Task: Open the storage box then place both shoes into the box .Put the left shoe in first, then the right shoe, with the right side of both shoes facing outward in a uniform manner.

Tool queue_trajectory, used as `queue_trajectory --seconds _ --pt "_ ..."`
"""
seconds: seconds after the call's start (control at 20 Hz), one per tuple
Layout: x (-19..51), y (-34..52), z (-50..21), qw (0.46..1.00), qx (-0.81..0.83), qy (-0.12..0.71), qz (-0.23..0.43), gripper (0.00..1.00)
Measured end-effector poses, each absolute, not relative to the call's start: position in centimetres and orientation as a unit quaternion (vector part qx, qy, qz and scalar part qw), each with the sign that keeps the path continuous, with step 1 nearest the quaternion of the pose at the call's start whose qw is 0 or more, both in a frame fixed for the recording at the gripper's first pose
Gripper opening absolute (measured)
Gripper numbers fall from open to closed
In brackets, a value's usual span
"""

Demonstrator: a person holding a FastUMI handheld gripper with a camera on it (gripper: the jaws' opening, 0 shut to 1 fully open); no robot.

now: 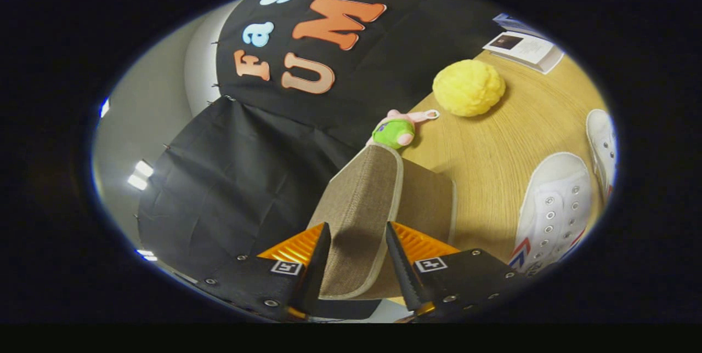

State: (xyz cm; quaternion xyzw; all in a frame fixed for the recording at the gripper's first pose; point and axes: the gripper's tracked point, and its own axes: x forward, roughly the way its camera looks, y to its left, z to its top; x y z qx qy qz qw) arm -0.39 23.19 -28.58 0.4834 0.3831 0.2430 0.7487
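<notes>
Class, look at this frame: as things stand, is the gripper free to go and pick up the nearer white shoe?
Probably not yet. The gripper has both fingers pressed on the box's fabric lid, so it must release that first. Beyond that, the wooden table between it and the white shoe looks bare.

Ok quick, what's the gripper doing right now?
Gripper: closed on the storage box lid, one finger pressing each side of it.
</notes>
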Motion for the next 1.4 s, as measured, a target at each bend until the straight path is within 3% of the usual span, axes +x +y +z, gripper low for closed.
queue_trajectory --seconds 0.15,0.25,0.4,0.5,0.55,0.7,0.85,1.2,1.4 --pt "-0.9 24.1 -29.4 0.717 0.508 0.397 0.264 0.82" --pt "-0.8 24.6 -29.3 0.698 0.533 0.394 0.272 0.89" --pt "-0.6 24.9 -29.5 0.675 0.56 0.392 0.278 0.88" --pt "-0.2 24.5 -28.7 0.661 0.585 0.379 0.28 0.83" --pt "-0.1 24.2 -28.4 0.66 0.591 0.373 0.276 0.73" --pt "0.7 23.4 -29.0 0.686 0.576 0.363 0.255 0.6" --pt "0.7 22.8 -29.0 0.704 0.562 0.358 0.246 0.28" --pt "0.7 23.6 -28.5 0.7 0.564 0.36 0.249 0.23" --pt "0.7 23.8 -27.7 0.697 0.568 0.352 0.258 0.13"
